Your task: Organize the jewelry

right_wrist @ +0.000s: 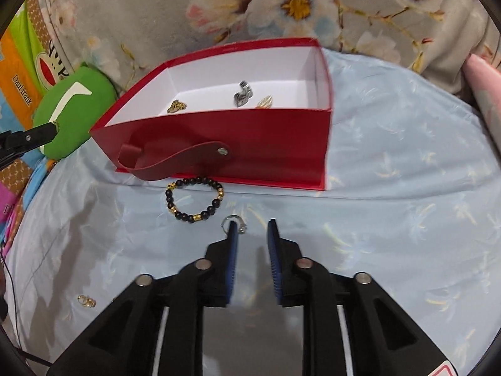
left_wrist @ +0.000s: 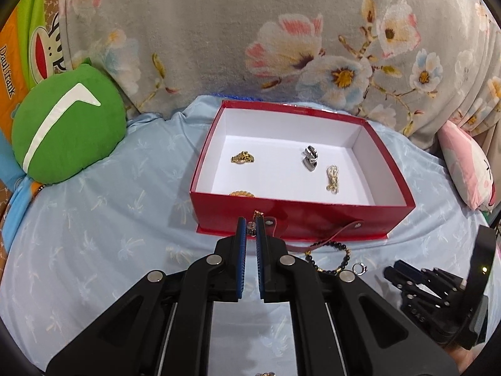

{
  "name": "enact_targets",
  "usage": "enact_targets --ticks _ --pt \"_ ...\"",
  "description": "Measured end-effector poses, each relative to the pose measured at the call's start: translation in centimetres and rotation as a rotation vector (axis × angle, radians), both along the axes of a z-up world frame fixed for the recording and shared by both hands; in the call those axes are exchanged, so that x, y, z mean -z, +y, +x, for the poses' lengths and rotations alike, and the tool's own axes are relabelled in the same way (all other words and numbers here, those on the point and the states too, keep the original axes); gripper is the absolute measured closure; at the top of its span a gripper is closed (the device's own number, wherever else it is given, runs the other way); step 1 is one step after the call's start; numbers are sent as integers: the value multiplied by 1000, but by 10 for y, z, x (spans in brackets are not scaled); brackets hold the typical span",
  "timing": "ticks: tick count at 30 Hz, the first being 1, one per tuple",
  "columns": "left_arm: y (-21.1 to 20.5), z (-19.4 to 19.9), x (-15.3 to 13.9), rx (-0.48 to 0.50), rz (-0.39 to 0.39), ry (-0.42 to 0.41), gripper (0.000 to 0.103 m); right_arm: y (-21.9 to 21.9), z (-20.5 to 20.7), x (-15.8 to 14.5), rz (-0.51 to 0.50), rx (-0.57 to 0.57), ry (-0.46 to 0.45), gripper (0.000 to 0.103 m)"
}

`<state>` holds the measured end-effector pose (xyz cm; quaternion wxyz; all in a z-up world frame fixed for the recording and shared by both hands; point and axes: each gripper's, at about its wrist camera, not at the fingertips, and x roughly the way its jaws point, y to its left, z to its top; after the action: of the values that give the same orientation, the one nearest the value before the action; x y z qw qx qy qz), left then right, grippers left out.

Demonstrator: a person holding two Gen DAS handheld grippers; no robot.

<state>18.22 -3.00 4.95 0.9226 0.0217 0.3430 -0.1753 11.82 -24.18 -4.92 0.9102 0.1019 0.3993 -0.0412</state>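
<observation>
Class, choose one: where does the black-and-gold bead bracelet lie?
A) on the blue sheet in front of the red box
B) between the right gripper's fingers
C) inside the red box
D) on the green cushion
A: the bead bracelet lies on the blue sheet, just outside the front wall of the red box.

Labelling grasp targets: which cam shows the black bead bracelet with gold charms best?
Right wrist view: the black bead bracelet with gold charms lies as a whole loop on the pale blue sheet, before the red box. Left wrist view shows only part; the left gripper hides the rest.
</observation>
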Motion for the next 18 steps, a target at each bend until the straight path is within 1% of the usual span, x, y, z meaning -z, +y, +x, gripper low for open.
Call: enact_targets --ticks 2,7,8,10,12,13,14,15,18 --pt "2 0 4 -4 5 4 97 7 9 7 -14 -14 14 69" --pt "10 6 13 -18 7 26 97 18 26 25 -29 -23 79 69" --pt "11 7 14 -20 8 28 97 19 25 26 -43 -20 68 70" --pt "13 8 18 -21 8 34 97 23 26 27 -78 -10 74 74" --pt "13 9 20 -21 9 39 97 22 28 27 -86 -4 74 86" --pt "14 9 21 -20 7 42 97 22 28 27 -79 -4 75 89" --pt "14 9 22 -20 5 44 97 20 29 27 -71 -7 76 97" --pt "14 9 23 -20 5 47 97 20 29 27 -66 -10 76 100" --pt "15 8 27 -19 7 56 97 21 28 28 -71 -11 74 101"
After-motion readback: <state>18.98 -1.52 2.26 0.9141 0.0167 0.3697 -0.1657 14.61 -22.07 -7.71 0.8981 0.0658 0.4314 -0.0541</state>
